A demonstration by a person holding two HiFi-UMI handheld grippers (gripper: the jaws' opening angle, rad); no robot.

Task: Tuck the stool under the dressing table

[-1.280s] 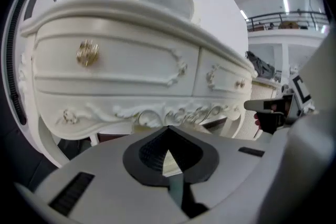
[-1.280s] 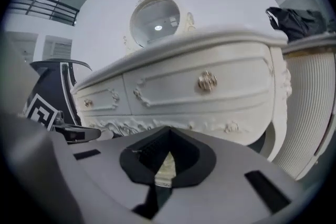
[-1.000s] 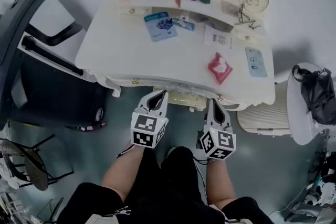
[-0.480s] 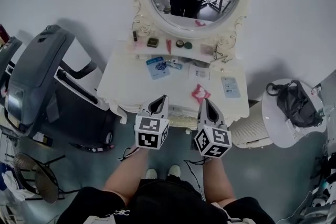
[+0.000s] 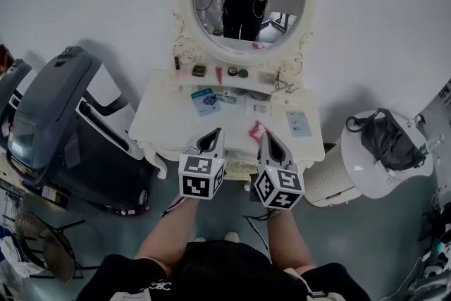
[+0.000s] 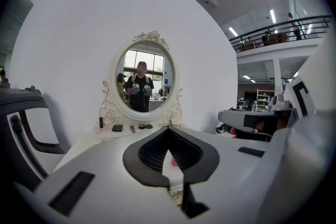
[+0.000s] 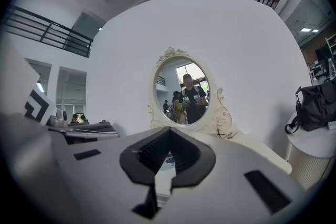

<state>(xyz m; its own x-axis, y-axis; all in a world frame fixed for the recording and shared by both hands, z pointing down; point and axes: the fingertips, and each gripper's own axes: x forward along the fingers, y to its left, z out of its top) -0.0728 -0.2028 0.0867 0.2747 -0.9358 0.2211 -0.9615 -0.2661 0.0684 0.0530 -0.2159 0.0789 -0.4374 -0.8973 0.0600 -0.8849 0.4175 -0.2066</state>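
The left gripper point(image 5: 213, 137) and the right gripper point(image 5: 266, 140) are being held side by side before the counter point(image 5: 165, 125), each with its jaws being pressed together on nothing.

Your left gripper point(image 5: 213, 134) and right gripper point(image 5: 265, 137) cover part of the front edge of the white ornate dressing table point(image 5: 162, 127). Under its surface only a pale sliver point(image 5: 238, 165) shows between them, and you can't tell what it is. The small pots and cards point(image 5: 206, 101) on that surface are too small to name. Left of the table, the dark grey machine point(image 5: 49, 109) is cut by the picture's edge.
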